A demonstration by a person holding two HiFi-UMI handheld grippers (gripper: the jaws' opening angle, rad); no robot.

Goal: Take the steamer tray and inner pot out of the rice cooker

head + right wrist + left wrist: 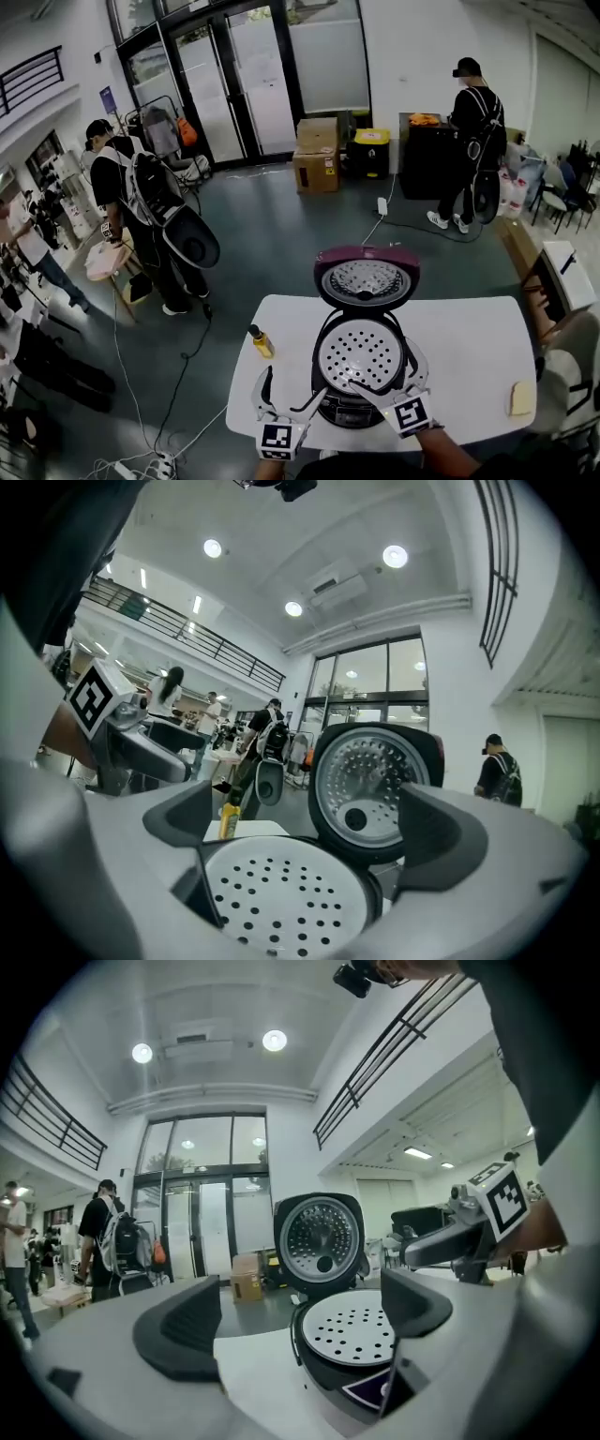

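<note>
The perforated steamer tray (360,354) sits in the open rice cooker (339,412), lid (366,278) raised, on a white tabletop (469,347); the inner pot beneath it is hidden. A shallow pinch on the tray's thin rim could well slip or tip it. The left gripper (292,386) and right gripper (386,370) point nearly level at the cooker's near side, fingers (441,832) spread apart, holding nothing.
</note>
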